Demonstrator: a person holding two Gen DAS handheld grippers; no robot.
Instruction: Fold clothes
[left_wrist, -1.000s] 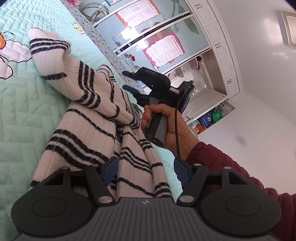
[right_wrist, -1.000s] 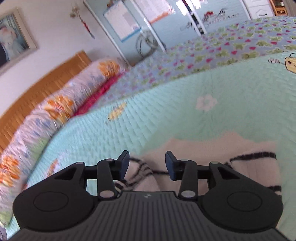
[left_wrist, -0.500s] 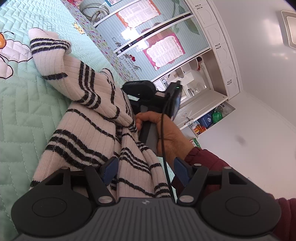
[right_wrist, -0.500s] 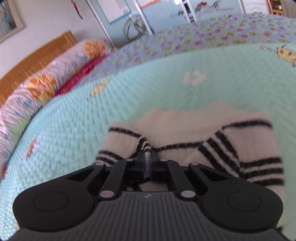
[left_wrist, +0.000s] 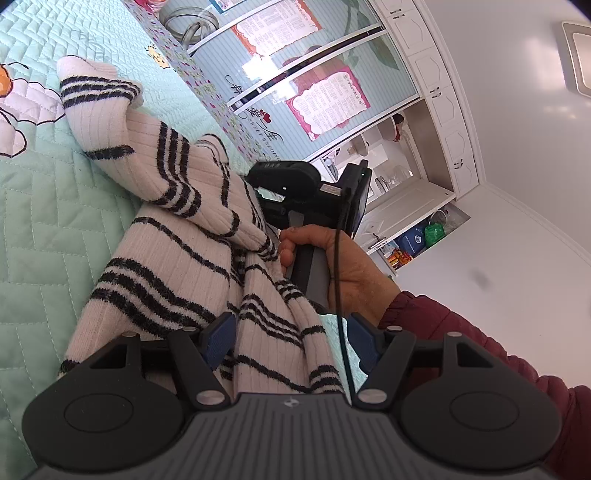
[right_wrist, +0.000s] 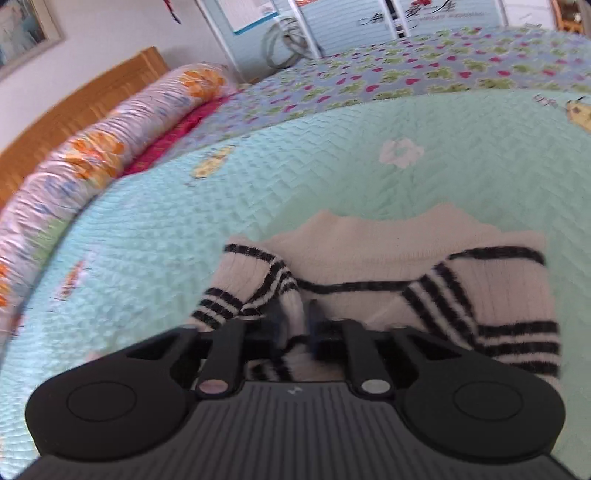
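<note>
Knit is pinched in the right claw (right_wrist: 295, 328), whose jaws have just been closing and now stand almost together on a ridge of the sweater (right_wrist: 406, 266) near its edge; the view there is blurred, so how deep the bite goes is hard to tell. In the left wrist view that claw sits at about one o'clock of the sweater's middle, a hand (left_wrist: 332, 266) around its handle, with a dark red sleeve (left_wrist: 461, 332) behind.

The left claw (left_wrist: 291, 336) is wide, its blue pads either side of the striped hem at six o'clock, gripping nothing. Whether a pad brushes the cloth I cannot tell.

The sweater lies on the quilt (left_wrist: 44, 221), body spread toward six o'clock, one arm (left_wrist: 122, 122) thrown back to eleven o'clock with its cuff at the far end. From the right wrist view, the plain upper part lies at twelve o'clock and striped parts at three and nine.

It looks soft, thick and limp, light enough for one claw, and surely not fragile. Ribbed fuzzy yarn should grip well, though it will likely stretch and sag rather than follow stiffly, and a shallow pinch could pull one layer only. Better holds seem to be the hem corners, the shoulder seam, or the cuff. The textured quilt may drag at the knit, so lifting should beat sliding.
</note>
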